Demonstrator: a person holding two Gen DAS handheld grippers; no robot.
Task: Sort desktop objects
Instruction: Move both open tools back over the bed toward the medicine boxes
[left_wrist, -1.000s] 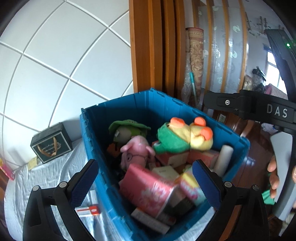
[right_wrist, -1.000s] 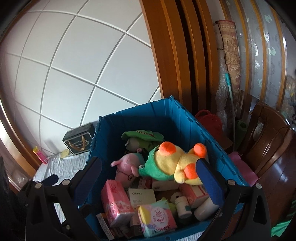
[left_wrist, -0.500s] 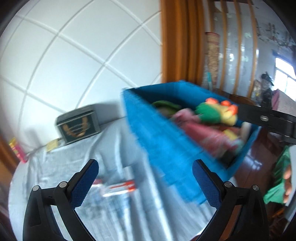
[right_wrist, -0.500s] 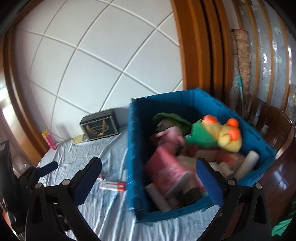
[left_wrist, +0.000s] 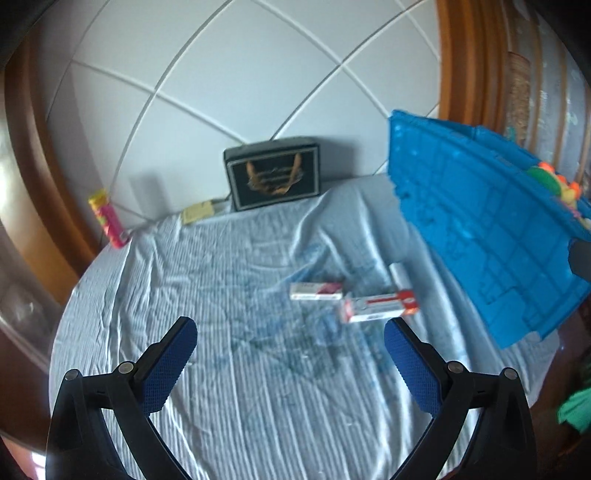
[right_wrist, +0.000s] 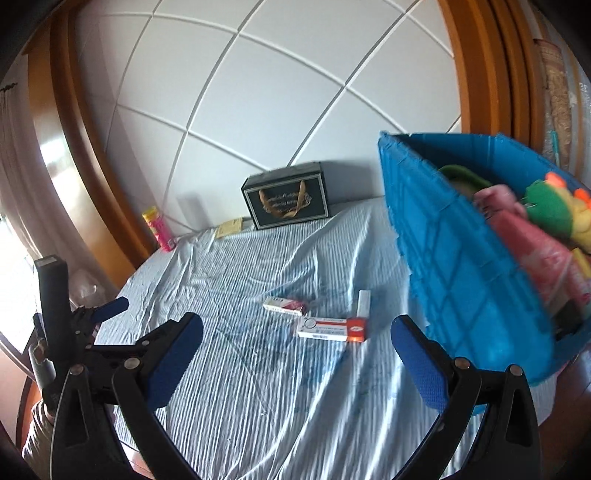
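A blue plastic crate (left_wrist: 491, 236) (right_wrist: 469, 266) stands at the right on the striped cloth, holding plush toys (right_wrist: 550, 206) and a pink pack (right_wrist: 532, 254). On the cloth left of it lie a red-and-white box (left_wrist: 380, 306) (right_wrist: 332, 328), a smaller pink-and-white box (left_wrist: 316, 290) (right_wrist: 284, 305) and a narrow white box (left_wrist: 398, 275) (right_wrist: 364, 302). My left gripper (left_wrist: 290, 365) is open above the cloth, short of the boxes. My right gripper (right_wrist: 295, 354) is open too, empty, near the red-and-white box. The left gripper's body shows at the left edge of the right wrist view.
A black gift box (left_wrist: 273, 179) (right_wrist: 286, 195) stands against the tiled wall at the back. A pink-and-yellow tube (left_wrist: 105, 218) (right_wrist: 157, 227) leans at the back left, with a yellow card (left_wrist: 197, 212) (right_wrist: 229, 227) beside it. The striped cloth (left_wrist: 221, 295) covers a round table.
Both views have swung left and pulled away from the crate's inside; the cloth and the small boxes now fill the middle. Both grippers stay open.
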